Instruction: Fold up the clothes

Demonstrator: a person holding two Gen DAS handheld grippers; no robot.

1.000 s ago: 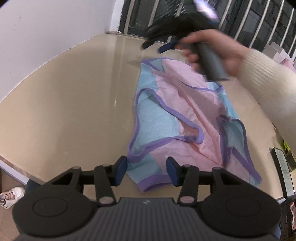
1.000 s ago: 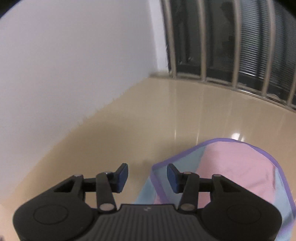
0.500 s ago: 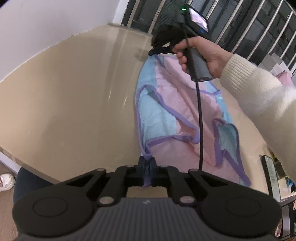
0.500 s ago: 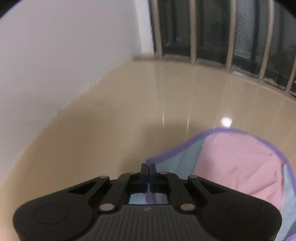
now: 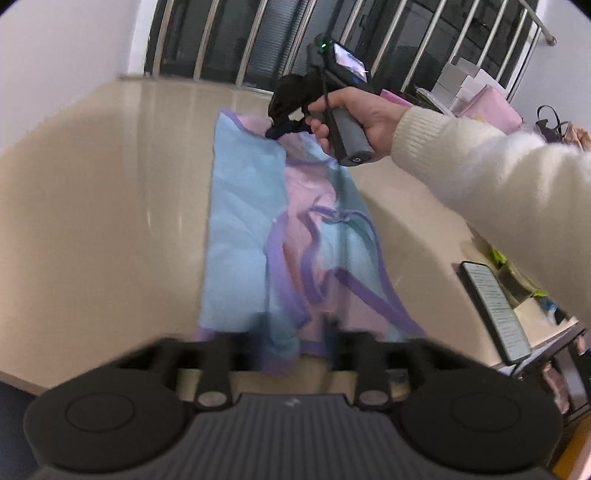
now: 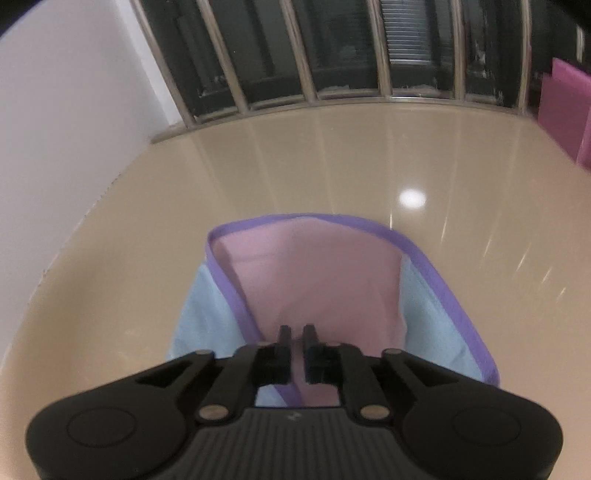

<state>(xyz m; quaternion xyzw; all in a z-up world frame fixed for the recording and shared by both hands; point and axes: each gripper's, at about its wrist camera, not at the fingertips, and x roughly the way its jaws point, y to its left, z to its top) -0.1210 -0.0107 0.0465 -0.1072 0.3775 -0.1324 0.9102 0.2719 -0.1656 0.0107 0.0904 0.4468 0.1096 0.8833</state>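
Note:
A pink and light-blue garment with purple trim [image 5: 251, 236] lies lengthwise on the beige table [image 5: 92, 206], its left side folded over toward the middle. My left gripper [image 5: 291, 332] is blurred at the garment's near hem with its fingers apart. My right gripper [image 5: 277, 129], held by a hand in a cream sleeve, is at the garment's far end. In the right wrist view the right gripper [image 6: 294, 334] hovers over the pink panel [image 6: 314, 277] with a narrow gap between its fingers and nothing clamped.
A window with metal bars [image 5: 258, 33] runs behind the table. A white wall [image 5: 55, 55] is on the left. A phone [image 5: 495, 310] lies near the table's right edge. Boxes and pink fabric [image 5: 480, 99] sit at the far right.
Both grippers were shut on the garment's left edge half a second ago. The left side has been carried over toward the middle, and both grippers have since opened.

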